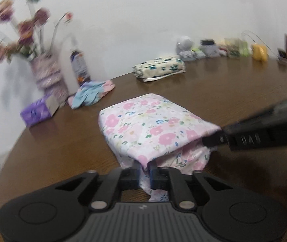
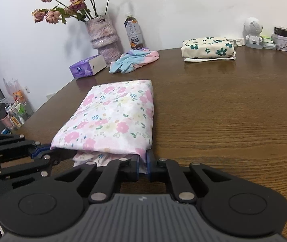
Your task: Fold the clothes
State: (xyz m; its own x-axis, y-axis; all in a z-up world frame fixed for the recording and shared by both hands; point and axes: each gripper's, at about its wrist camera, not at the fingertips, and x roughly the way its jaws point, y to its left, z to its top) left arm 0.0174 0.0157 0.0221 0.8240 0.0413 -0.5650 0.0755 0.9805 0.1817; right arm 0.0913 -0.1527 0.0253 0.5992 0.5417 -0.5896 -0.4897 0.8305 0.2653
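We see a soft cotton cloth (image 2: 111, 119), white with pink flowers and small green leaves, folded into a plump rectangular packet that lies on the brown wood-grain tabletop (image 2: 224, 111). Its far edge is smooth and rounded, while the near edge gapes and shows crumpled inner layers. The right tongs (image 2: 142, 166), matte black with blue pads, are nearly closed and pinch the near right corner of the cloth. The left tongs (image 1: 145, 176) stand a little apart with a fold of the near left corner between the pads; that view is blurred, so we cannot tell whether they press on it. Farther back on the tabletop lies a second folded bundle (image 2: 208, 49), cream with dark green flowers, squared and neat. Near the white wall stand a fuzzy pink vase (image 2: 103, 34) with dried roses, a plastic bottle (image 2: 133, 33), a purple tissue box (image 2: 87, 66) and a crumpled pale blue and pink garment (image 2: 133, 60). A small round white figure (image 2: 253, 31) sits by tins at the far right.
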